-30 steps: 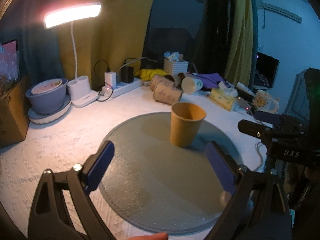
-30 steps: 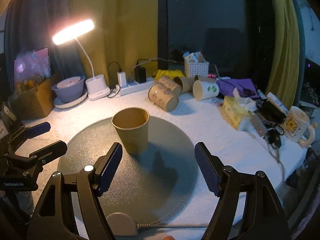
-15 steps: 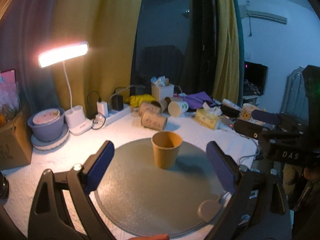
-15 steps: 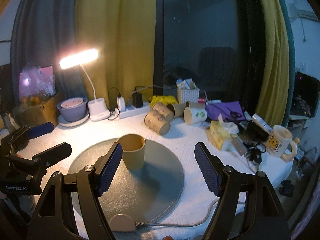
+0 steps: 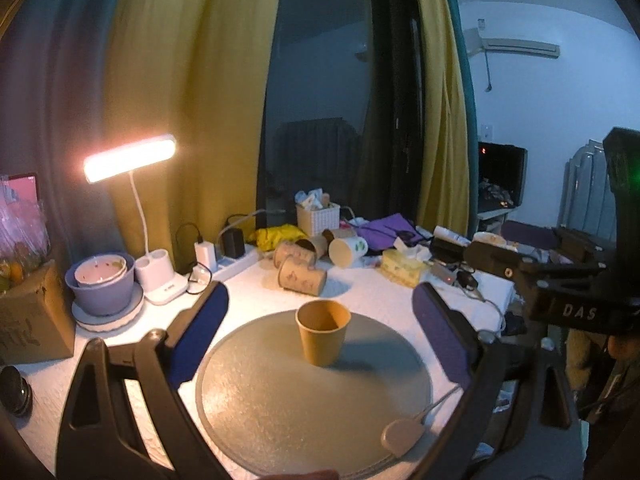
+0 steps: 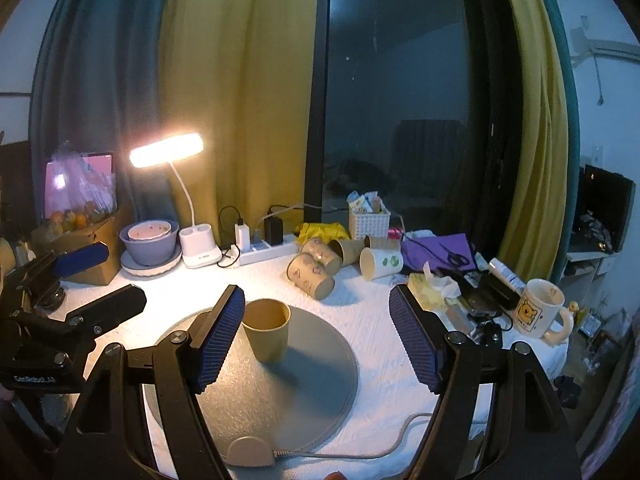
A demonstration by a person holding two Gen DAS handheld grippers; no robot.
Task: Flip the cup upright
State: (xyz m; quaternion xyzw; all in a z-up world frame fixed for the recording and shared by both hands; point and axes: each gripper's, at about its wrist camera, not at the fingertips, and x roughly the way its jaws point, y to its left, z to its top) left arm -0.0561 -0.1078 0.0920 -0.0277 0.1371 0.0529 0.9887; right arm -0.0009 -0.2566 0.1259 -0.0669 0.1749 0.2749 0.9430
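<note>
One tan paper cup (image 5: 323, 336) stands upright, mouth up, near the centre of one round grey mat (image 5: 280, 404). Left claw (image 5: 320, 340) and right claw (image 6: 316, 336) both gape wide, empty, clear of the cup. Four cups (image 6: 316, 276) lie tipped behind.

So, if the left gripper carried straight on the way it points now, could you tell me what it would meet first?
Most likely the brown paper cup, upright on the round grey mat and centred ahead of the open left gripper; depth is uncertain.
</note>
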